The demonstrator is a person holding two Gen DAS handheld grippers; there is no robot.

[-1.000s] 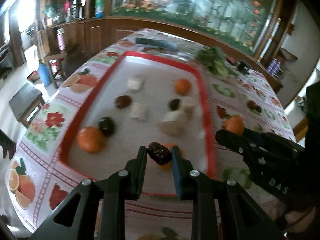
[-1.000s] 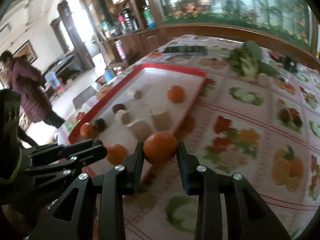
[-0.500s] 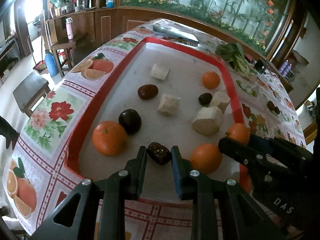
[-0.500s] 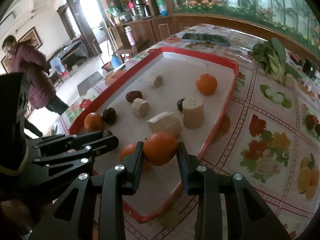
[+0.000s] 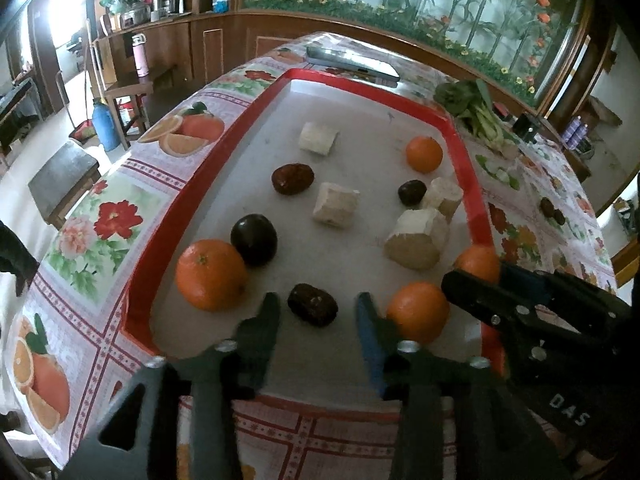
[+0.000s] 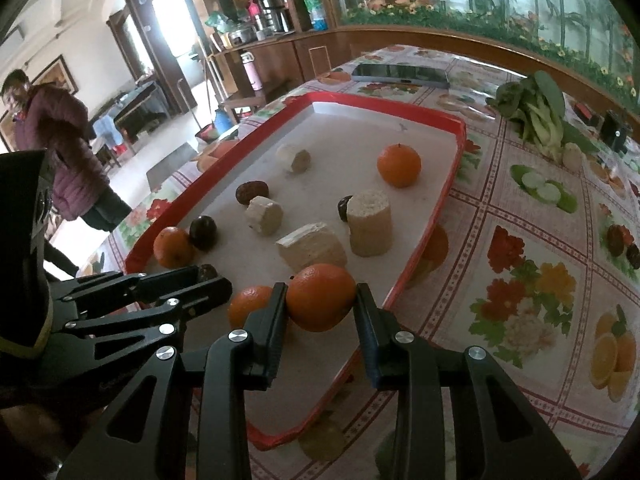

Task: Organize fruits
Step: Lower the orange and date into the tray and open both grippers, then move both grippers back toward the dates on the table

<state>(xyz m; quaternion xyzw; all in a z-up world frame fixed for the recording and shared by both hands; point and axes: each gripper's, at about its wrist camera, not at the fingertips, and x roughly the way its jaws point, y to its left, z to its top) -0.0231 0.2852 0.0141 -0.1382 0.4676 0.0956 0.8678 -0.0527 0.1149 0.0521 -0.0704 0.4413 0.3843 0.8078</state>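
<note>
Your left gripper [image 5: 318, 312] gapes around a date [image 5: 312, 310] on the tray [image 5: 476, 216]. Your right gripper [image 6: 320, 304], lettered "DAS", clamps an orange [image 6: 320, 297].

Spread left tool [image 5: 317, 312] around date [image 5: 312, 310] on tray [image 5: 224, 160]

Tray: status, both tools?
Left tool open, date lying free on the tray. Right tool shut on orange. Another orange sits close beside it.
</note>
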